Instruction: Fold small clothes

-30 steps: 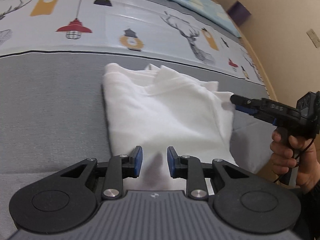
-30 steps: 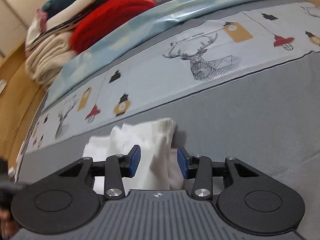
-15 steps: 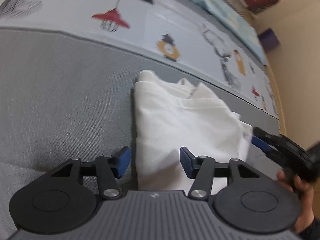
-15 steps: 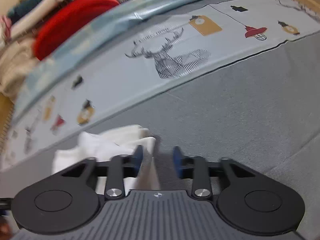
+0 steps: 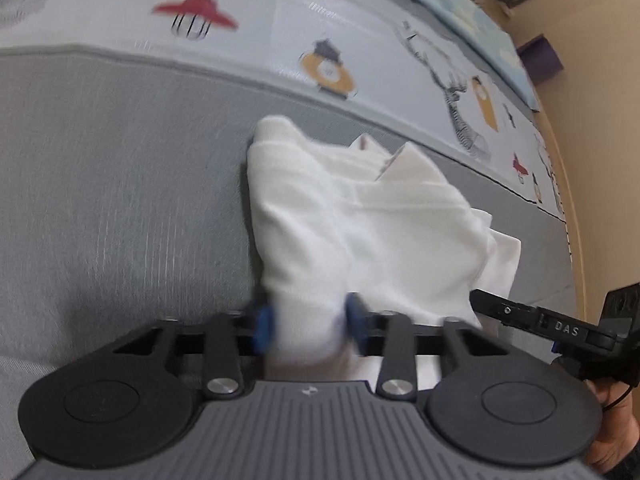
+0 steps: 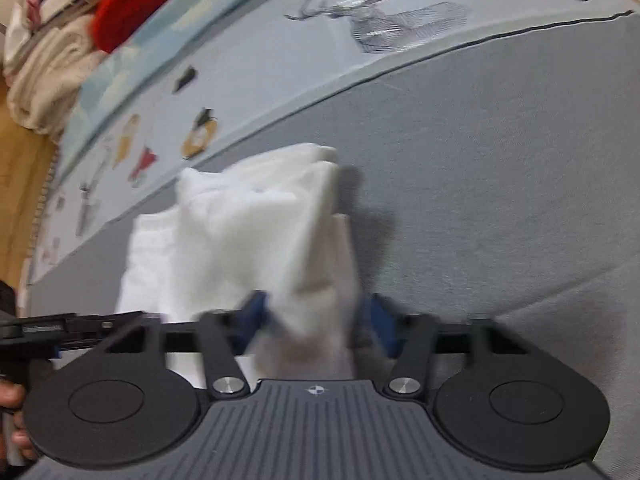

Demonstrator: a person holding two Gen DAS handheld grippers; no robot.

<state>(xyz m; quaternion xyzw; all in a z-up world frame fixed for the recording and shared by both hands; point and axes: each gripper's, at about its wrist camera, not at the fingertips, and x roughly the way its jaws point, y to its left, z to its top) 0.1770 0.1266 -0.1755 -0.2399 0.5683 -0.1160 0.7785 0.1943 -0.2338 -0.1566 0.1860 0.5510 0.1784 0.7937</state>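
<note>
A white folded garment (image 5: 372,224) lies on the grey part of the bed cover; it also shows in the right wrist view (image 6: 248,232). My left gripper (image 5: 308,322) is open, its blue pads on either side of the garment's near edge. My right gripper (image 6: 316,324) is open and straddles the near edge on the other side, cloth between its pads. The other gripper shows at the right edge of the left wrist view (image 5: 536,322) and at the left edge of the right wrist view (image 6: 60,330). Both views are blurred by motion.
The bed cover (image 5: 100,200) is grey near me, with a printed band of lamps and deer (image 5: 328,68) behind. A pile of clothes, red and cream (image 6: 68,28), lies at the far left. The wooden bed edge (image 5: 576,200) runs along the right.
Both grippers moved forward onto the garment's near edge; cloth now sits between the pads of each. The right gripper has opened wider than half a second ago.
</note>
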